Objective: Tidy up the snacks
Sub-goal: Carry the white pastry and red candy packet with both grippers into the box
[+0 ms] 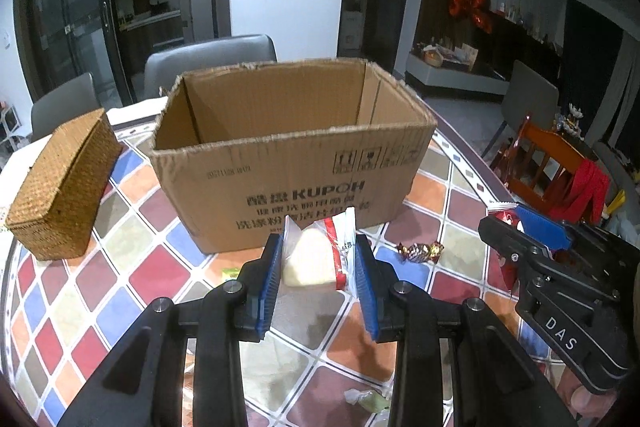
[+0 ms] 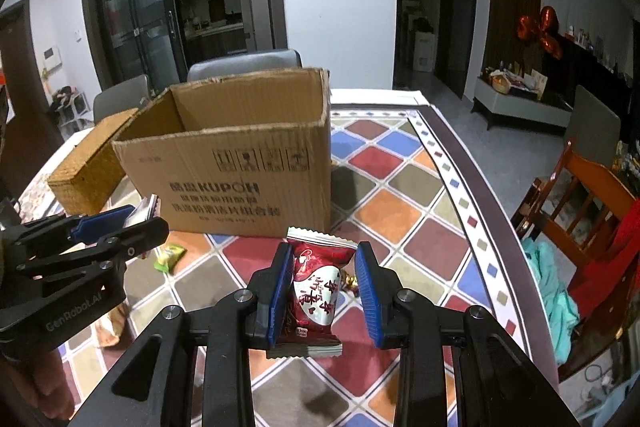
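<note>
**Two snacks gripped, box ahead**

Nearest: left gripper, jaws pinching a clear-wrapped pale cake; right gripper, jaws clamped on a dark red snack packet. Both held above the worktop, just short of the open cardboard box. Step in hand, by the look of it: carrying both snacks to the box. Next move likely calls for clearing the near wall, then spreading the jaws over the opening. Loose on the tiled cloth: a green candy, a gold-and-red wrapped sweet. Left of the box, a lidded wicker basket. Beyond: grey chairs, glass doors, a dim room with red balloons.
</note>
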A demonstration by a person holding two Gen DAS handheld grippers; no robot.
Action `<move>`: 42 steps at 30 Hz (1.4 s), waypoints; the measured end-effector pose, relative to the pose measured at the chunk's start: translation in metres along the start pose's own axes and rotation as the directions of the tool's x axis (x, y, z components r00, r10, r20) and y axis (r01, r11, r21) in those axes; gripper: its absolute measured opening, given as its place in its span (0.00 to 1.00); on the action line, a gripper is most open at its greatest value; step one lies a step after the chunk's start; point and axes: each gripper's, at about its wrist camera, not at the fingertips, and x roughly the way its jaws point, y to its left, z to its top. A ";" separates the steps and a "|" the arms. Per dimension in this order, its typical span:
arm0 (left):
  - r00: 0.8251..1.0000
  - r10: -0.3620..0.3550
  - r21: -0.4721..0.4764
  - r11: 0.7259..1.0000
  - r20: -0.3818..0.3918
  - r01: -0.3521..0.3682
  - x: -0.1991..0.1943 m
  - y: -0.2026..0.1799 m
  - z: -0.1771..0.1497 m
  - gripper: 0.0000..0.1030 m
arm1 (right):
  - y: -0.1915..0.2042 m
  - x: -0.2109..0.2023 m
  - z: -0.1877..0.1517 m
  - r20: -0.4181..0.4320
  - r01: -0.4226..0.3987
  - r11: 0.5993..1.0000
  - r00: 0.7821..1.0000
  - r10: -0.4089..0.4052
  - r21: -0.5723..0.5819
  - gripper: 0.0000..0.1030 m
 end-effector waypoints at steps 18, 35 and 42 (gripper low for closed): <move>0.996 0.014 -0.001 1.000 0.085 -0.014 -0.031 0.007 0.037 0.34 | 0.013 -0.019 0.038 0.088 -0.024 0.999 0.996 0.026 -0.024 0.32; 0.992 0.029 -0.011 1.000 0.119 -0.028 -0.025 0.028 0.071 0.34 | 0.028 -0.009 0.079 0.129 -0.044 0.998 0.990 0.051 -0.051 0.32; 0.992 0.027 -0.019 1.000 0.124 -0.025 -0.017 0.034 0.079 0.34 | 0.031 0.002 0.092 0.135 -0.046 0.997 0.989 0.053 -0.055 0.32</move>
